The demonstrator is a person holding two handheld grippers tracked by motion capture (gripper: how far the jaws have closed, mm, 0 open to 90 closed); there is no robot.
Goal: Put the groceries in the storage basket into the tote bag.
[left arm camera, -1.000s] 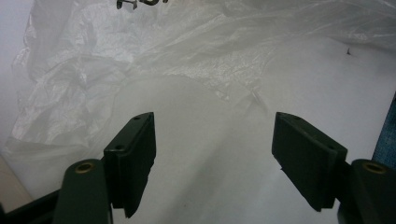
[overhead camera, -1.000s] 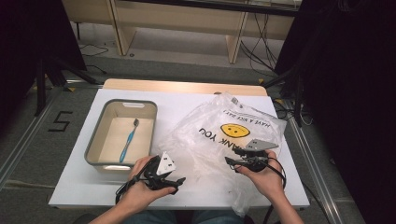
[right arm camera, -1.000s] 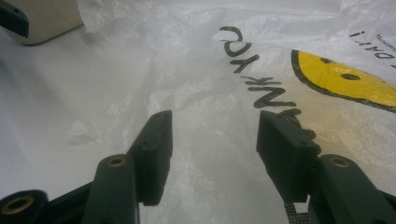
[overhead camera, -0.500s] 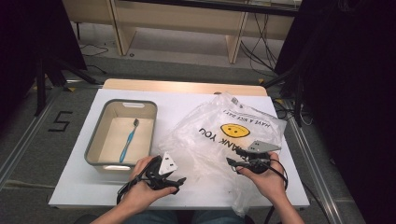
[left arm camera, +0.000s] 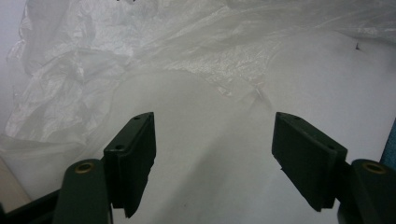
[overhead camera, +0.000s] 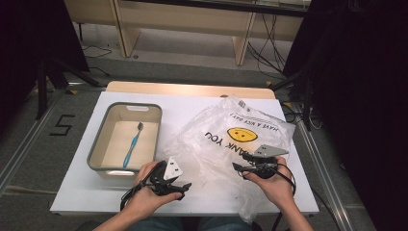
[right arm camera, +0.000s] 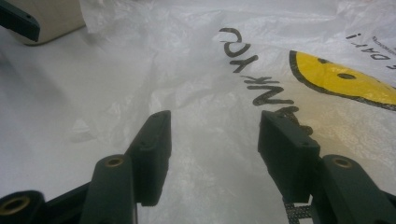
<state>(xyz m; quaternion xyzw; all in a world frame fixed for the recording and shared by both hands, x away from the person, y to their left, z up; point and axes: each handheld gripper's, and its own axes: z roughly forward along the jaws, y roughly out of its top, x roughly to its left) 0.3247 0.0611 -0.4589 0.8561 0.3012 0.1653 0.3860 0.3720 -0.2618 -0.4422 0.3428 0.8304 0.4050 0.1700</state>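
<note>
A crumpled clear plastic bag (overhead camera: pixel 231 139) with a yellow smiley face (overhead camera: pixel 240 134) and black lettering lies on the white table (overhead camera: pixel 192 108). My left gripper (overhead camera: pixel 185 185) rests at the bag's near left edge, jaws open over thin film (left arm camera: pixel 140 60) and bare table. My right gripper (overhead camera: pixel 236 167) sits on the bag's near right part, jaws open just above the film by the lettering (right arm camera: pixel 261 79) and smiley (right arm camera: pixel 341 79). Nothing is held between either pair of jaws.
A grey-rimmed beige bin (overhead camera: pixel 98 144) stands at the table's left and holds a blue toothbrush (overhead camera: pixel 132 144); its corner (right arm camera: pixel 51 18) shows in the right gripper view. The table's near edge is close under both hands. Wooden furniture and cables lie beyond the far edge.
My right gripper has shifted slightly over the bag. The left gripper and the bin stay where they were.
</note>
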